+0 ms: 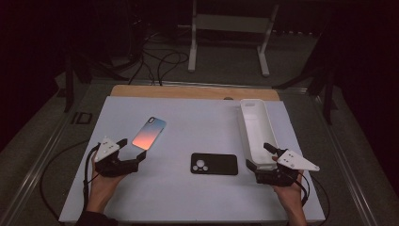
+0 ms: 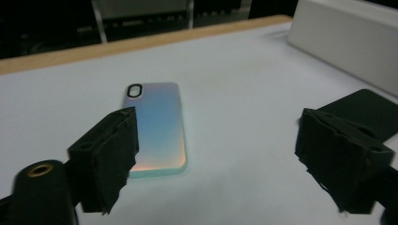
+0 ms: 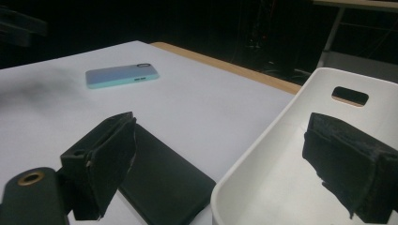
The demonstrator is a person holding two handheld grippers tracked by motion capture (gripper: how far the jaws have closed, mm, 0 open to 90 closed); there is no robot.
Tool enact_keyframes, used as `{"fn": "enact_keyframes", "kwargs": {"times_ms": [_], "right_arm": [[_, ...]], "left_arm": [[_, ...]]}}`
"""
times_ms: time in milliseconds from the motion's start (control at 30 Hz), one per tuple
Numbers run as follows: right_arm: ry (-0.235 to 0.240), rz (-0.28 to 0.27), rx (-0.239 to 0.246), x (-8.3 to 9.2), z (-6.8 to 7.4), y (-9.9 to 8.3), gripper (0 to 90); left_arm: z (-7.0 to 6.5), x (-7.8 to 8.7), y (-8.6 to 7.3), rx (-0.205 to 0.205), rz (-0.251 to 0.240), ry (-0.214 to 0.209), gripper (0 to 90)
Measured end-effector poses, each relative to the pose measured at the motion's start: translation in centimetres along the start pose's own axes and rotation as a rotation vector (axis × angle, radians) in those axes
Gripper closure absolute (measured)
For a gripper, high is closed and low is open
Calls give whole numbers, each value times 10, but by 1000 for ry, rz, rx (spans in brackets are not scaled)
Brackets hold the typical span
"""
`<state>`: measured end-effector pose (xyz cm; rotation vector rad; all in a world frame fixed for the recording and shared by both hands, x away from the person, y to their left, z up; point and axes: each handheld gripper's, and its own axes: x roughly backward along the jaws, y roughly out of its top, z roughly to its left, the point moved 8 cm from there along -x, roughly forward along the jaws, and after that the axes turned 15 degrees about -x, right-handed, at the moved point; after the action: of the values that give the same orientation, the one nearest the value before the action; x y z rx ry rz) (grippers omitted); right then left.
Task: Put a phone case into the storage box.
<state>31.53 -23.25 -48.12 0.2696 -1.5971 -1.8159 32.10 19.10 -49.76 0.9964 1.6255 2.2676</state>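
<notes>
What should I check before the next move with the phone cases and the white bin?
1. Left hand-held gripper open, nothing between its jaws: ok.
2. Right hand-held gripper open, jaws either side of the white bin's near wall: ok.
3. Gradient phone case lying flat on the white mat, free of the left jaws: ok.
4. Black phone case flat, beside the bin: ok.
5. Bin interior free for a case: ok, as far as visible.

Glossy phone case (image 2: 156,126) with a smooth blue-to-orange sheen. Matt black case (image 1: 214,164), plain and smooth. White tray (image 3: 281,183) of smooth plastic. Desk (image 1: 197,197) topped with a matt white sheet, its far edge bare wood. Tongs' pads (image 2: 107,157) look rough, black, foam-like.
</notes>
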Motion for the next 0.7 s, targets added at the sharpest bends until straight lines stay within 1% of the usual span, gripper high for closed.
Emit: {"fn": "enact_keyframes", "kwargs": {"times_ms": [33,67,100,133,167,200,233,333,433,467,500,533,700], "right_arm": [[1,-2,-1,0,0,0,100],[3,-6,-5,0,-1,1,100],[3,-6,-5,0,-1,1,100],[5,-10,-8,0,-2,3,100],[5,-10,-8,0,-2,3,100],[6,-16,-9,0,-3,4,100],[6,-16,-9,0,-3,4,100],[6,-19,-13,-1,-4,3,100],[5,-12,-18,-2,-5,0,100],[3,-10,-18,-2,-5,0,100],[3,-10,-18,-2,-5,0,100],[6,-7,-18,-3,-5,-1,100],[3,0,-18,-4,-4,-3,100]], "left_arm": [[-1,5,-1,1,-15,-5,41],[-2,13,-1,-6,-36,5,5],[-2,13,-1,-6,-36,5,3],[-2,20,0,-19,-53,17,1],[-2,20,0,-19,-53,17,1],[-2,26,1,-30,-73,37,0],[-2,26,1,-30,-73,37,1],[-1,32,2,-49,-88,54,0],[-2,33,1,-58,-82,53,0],[-2,32,-1,-61,-68,48,0],[-2,32,-1,-61,-68,48,0],[-2,30,-3,-70,-43,49,0],[-1,28,-4,-60,-29,46,1]]}}
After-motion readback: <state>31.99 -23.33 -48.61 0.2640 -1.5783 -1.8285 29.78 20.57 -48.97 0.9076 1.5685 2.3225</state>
